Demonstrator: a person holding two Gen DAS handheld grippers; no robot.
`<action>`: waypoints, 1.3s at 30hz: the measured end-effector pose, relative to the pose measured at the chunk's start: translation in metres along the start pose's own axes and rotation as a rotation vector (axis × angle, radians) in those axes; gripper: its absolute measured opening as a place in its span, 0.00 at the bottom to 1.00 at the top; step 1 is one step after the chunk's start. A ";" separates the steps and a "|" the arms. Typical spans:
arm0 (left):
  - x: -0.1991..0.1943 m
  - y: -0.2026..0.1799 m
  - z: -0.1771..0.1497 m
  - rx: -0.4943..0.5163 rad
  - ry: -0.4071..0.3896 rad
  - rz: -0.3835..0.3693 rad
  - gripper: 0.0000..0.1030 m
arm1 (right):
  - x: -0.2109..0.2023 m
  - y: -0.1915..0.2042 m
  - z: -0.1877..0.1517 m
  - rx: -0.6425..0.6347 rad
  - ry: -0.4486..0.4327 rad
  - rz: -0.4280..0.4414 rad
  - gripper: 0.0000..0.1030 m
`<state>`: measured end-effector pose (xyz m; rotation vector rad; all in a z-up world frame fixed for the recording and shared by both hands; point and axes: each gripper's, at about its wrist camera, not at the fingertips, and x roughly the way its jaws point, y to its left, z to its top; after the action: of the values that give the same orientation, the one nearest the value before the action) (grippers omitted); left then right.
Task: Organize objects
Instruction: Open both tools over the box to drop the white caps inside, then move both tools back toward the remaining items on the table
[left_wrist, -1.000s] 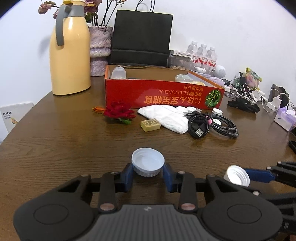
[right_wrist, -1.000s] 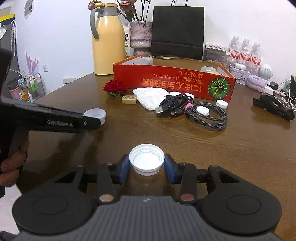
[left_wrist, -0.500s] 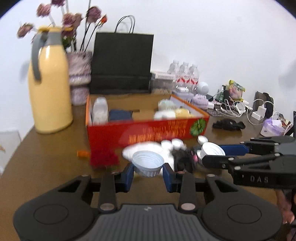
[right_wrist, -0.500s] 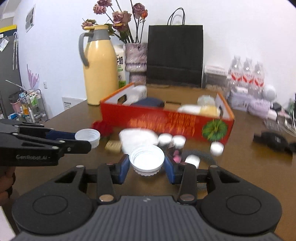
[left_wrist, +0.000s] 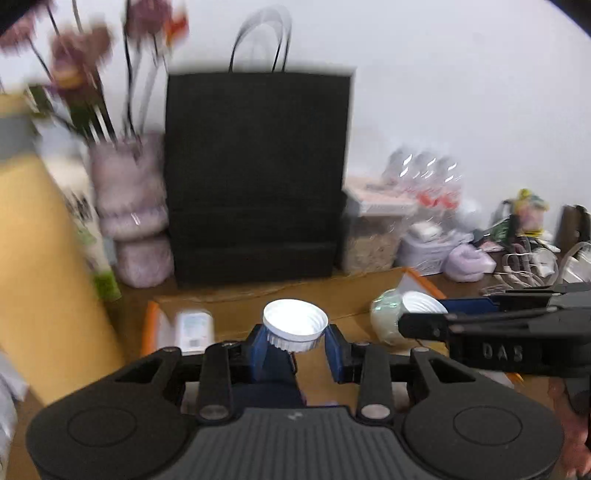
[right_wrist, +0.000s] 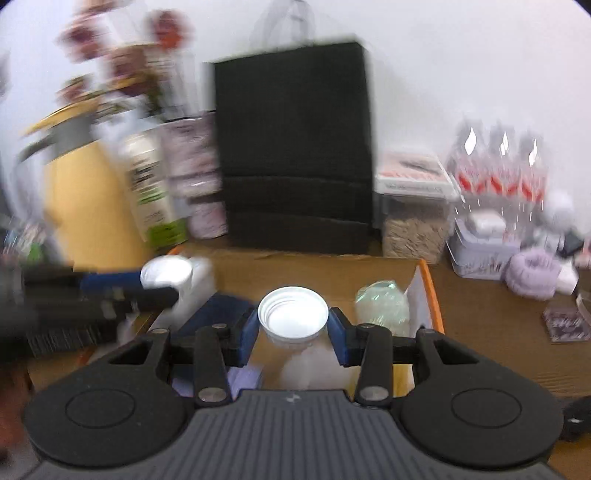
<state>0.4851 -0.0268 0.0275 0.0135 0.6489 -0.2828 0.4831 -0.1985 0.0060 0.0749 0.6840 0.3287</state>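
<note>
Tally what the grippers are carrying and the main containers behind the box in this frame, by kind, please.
White bottle caps held in grippers: 2 (left gripper's cap, right gripper's cap)
Black paper bag: 1
Yellow thermos jug: 1
Flower vase: 1
Clear water bottles: 3
Total: 8

Right gripper (right_wrist: 293, 326) carrying a white cap (right_wrist: 293, 314) above an open cardboard box (right_wrist: 424, 291)

Its blue pads clamp the cap, hollow side up. At left, the left gripper (right_wrist: 162, 286) holds a second white cap (right_wrist: 166, 272) over the box's left end. Inside the box lie a crumpled clear packet (right_wrist: 382, 301) and a dark blue item (right_wrist: 214, 308). Behind stand a black paper bag (right_wrist: 295, 144), a yellow jug (right_wrist: 85, 206) and water bottles (right_wrist: 500, 170), all blurred.
</note>
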 end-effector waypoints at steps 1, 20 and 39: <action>0.022 0.003 0.005 -0.041 0.048 -0.020 0.32 | 0.019 -0.007 0.009 0.027 0.025 -0.016 0.41; 0.078 0.007 0.007 0.038 0.151 0.005 0.54 | 0.072 -0.016 0.010 0.074 0.105 -0.054 0.88; -0.242 -0.032 -0.185 0.046 -0.180 0.056 0.81 | -0.217 0.067 -0.182 -0.120 -0.192 -0.085 1.00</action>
<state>0.1831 0.0224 0.0271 0.0497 0.4624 -0.2420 0.1926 -0.2125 0.0083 -0.0365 0.4748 0.2758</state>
